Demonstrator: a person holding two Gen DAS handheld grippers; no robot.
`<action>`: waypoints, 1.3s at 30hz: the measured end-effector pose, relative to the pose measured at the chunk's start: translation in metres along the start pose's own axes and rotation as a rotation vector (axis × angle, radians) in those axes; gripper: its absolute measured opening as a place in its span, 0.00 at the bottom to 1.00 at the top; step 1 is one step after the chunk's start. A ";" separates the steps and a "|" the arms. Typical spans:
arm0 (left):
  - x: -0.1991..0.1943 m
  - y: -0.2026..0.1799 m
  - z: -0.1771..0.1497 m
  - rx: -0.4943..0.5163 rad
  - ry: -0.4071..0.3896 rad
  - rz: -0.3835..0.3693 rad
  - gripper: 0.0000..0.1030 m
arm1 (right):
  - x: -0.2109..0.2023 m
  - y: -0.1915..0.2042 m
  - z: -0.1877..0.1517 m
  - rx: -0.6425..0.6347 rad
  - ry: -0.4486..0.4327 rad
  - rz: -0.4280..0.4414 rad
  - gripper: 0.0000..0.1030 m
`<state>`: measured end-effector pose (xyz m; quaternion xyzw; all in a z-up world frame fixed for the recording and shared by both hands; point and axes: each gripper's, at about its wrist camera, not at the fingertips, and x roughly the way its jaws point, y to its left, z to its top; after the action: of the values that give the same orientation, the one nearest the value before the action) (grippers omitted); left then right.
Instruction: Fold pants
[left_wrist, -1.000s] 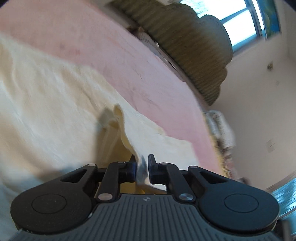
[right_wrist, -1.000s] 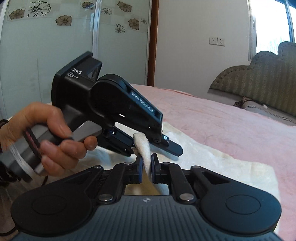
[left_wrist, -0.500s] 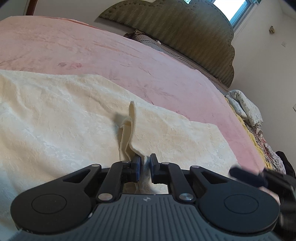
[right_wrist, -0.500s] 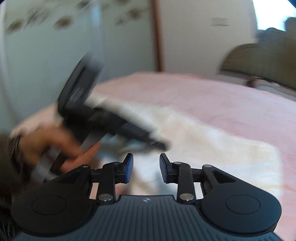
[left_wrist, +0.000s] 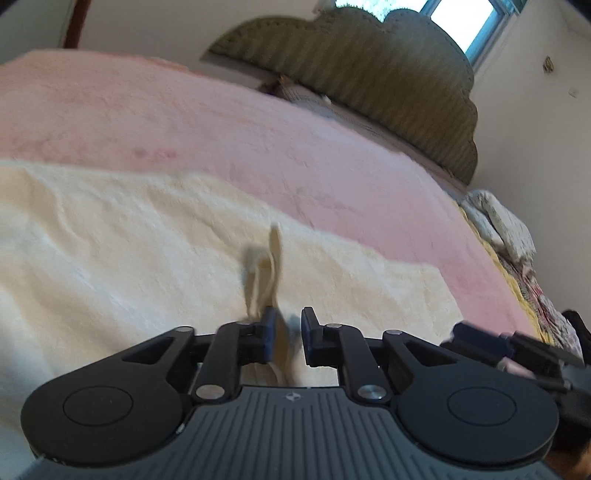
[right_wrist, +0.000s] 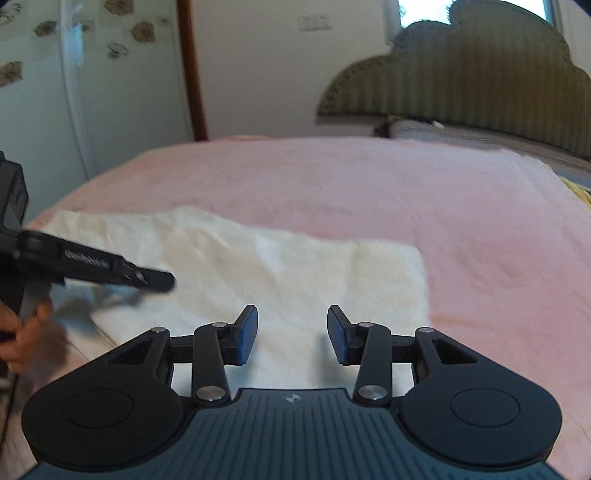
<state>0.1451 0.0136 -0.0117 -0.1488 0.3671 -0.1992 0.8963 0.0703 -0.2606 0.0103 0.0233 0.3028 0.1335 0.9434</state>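
Having released the pants (right_wrist: 280, 273), both grippers' fingers now stand apart, left (left_wrist: 286, 332) narrowly, right (right_wrist: 291, 332) wide

Cream fleece pants (right_wrist: 280, 269), folded flat on pink bed, small ridge raised

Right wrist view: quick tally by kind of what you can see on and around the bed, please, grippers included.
Grippers: 2, the right gripper open over the cloth and the left gripper at the left edge
Cream pants: 1
Pink bedspread: 1
Headboard: 1
Pillow: 1
Total: 6
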 end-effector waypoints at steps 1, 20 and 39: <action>-0.005 -0.001 0.005 0.012 -0.036 0.019 0.22 | 0.003 0.009 0.003 -0.014 -0.006 0.032 0.40; 0.017 -0.012 0.025 0.117 -0.074 0.038 0.55 | 0.034 0.051 0.005 -0.109 0.041 0.066 0.40; -0.020 0.010 -0.008 0.241 -0.053 0.268 0.89 | 0.050 0.058 -0.012 -0.129 0.129 -0.030 0.94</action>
<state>0.1289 0.0313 -0.0091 0.0046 0.3333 -0.1167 0.9356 0.0890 -0.1918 -0.0201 -0.0505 0.3540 0.1399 0.9234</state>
